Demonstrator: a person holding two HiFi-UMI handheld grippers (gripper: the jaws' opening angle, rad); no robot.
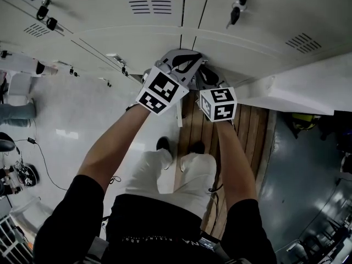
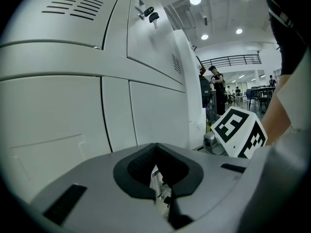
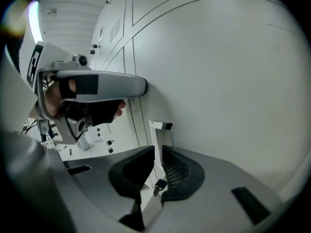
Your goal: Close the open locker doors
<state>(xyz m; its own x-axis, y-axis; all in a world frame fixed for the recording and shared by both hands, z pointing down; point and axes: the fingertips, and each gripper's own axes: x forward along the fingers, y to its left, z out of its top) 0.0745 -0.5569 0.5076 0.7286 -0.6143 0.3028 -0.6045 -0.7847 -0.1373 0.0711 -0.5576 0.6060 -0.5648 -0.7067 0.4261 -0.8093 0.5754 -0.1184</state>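
Note:
A wall of white lockers point(image 1: 165, 32) fills the top of the head view. At the right one open door point(image 1: 286, 89) stands out from the row; the left gripper view shows that open door point(image 2: 187, 86) too. A thin white door edge point(image 1: 179, 114) juts out low between my two marker cubes. My left gripper point(image 1: 184, 56) is shut and empty, its tip at the locker face point(image 2: 73, 110). Just to its right, my right gripper point(image 1: 204, 69) has its jaws a narrow gap apart. The door edge point(image 3: 159, 132) and a hanging key point(image 3: 159, 183) show through that gap, below the jaws.
Keys point(image 1: 235, 14) hang from locks higher up, more at the far left point(image 1: 45, 12). I stand half on a wooden platform point(image 1: 247, 131) in front of the lockers. Cables and gear point(image 1: 22, 172) lie on the floor at left. People point(image 2: 216, 84) stand far off.

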